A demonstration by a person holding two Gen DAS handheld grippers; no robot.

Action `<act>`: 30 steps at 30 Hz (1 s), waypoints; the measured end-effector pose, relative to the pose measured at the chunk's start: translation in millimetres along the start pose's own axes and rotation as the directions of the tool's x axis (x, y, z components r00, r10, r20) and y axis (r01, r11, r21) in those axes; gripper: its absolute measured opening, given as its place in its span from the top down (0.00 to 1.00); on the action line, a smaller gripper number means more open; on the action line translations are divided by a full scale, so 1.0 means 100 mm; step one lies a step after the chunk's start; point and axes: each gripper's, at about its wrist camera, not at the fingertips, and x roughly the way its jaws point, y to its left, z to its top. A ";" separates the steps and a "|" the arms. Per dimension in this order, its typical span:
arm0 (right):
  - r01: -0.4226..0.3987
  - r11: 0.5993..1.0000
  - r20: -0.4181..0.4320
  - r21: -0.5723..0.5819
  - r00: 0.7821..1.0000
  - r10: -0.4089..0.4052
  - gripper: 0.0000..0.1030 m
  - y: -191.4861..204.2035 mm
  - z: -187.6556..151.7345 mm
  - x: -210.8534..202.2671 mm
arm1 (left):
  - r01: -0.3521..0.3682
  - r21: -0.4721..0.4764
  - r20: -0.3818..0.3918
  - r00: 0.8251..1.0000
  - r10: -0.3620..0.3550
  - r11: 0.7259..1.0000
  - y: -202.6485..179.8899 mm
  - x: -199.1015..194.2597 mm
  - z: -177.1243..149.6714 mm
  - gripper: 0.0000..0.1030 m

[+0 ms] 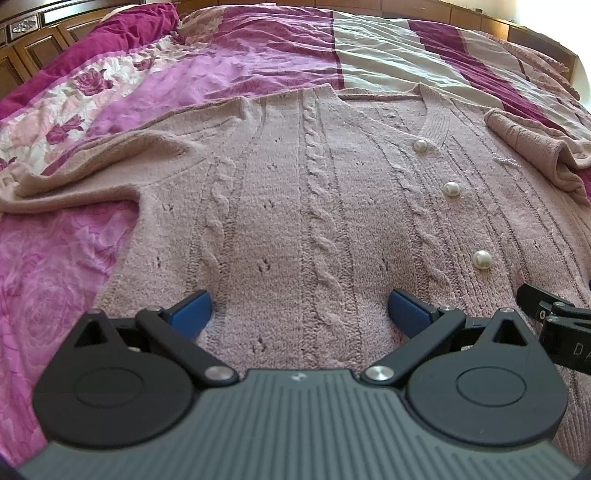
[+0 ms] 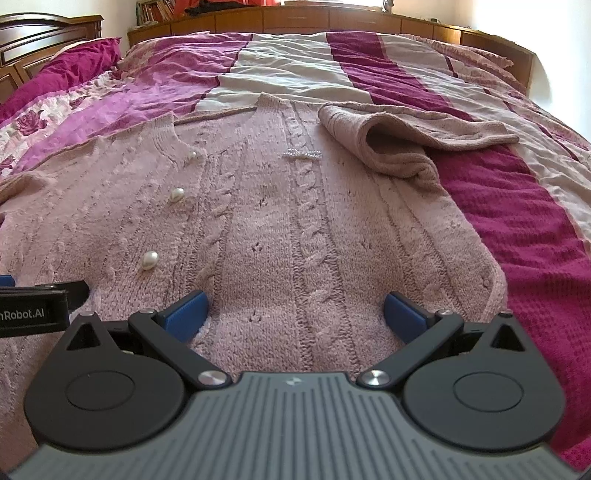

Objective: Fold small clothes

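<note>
Seen first through the left wrist camera, a pink cable-knit cardigan point(image 1: 295, 206) lies spread flat, front up, on a bed covered by a striped magenta, cream and rose-print bedspread point(image 1: 66, 258). The left gripper point(image 1: 299, 306) hangs just over the cardigan's lower hem, its jaws spread wide and holding nothing, with the blue fingertip pads point(image 1: 192, 310) apart on either side of a cable column. Three pearl buttons point(image 1: 451, 189) run down the placket to the right of the gripper's centre line, below the V-neck. The cardigan's left-hand sleeve point(image 1: 85, 177) trails out sideways onto the bedspread, while the other sleeve point(image 1: 532, 147) is bunched at the far right beside the shoulder. A black part of the right gripper point(image 1: 554, 317) shows at the right edge, near the hem. From the right wrist camera, the right gripper point(image 2: 295, 310) also hovers over the cardigan point(image 2: 280, 229) near its hem, released and empty, its blue pads point(image 2: 402, 314) well apart. The pearl buttons point(image 2: 177, 194) lie to the left of it, and a small beaded ornament point(image 2: 303, 152) sits on the chest beyond. The folded-back sleeve point(image 2: 399, 140) rests on the cardigan's upper right, partly on the bedspread point(image 2: 517, 221). The left gripper's black arm point(image 2: 37, 306) enters at the left edge. A wooden headboard point(image 2: 332, 18) stands behind the bed.
</note>
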 end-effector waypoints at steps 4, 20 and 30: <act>0.000 1.000 -0.009 -0.001 1.000 0.000 0.00 0.00 0.02 0.02 | 0.000 -0.003 -0.010 1.000 0.000 1.000 0.00 0.02 0.01 0.00; -0.040 0.999 -0.013 -0.003 0.999 0.040 0.00 -0.05 0.03 -0.01 | 0.011 -0.001 -0.053 0.999 -0.012 1.000 0.00 0.05 0.08 0.00; -0.085 0.996 0.025 0.012 0.996 0.085 0.00 -0.17 0.05 -0.21 | 0.032 -0.034 -0.055 0.998 -0.034 0.999 0.05 -0.03 0.14 0.00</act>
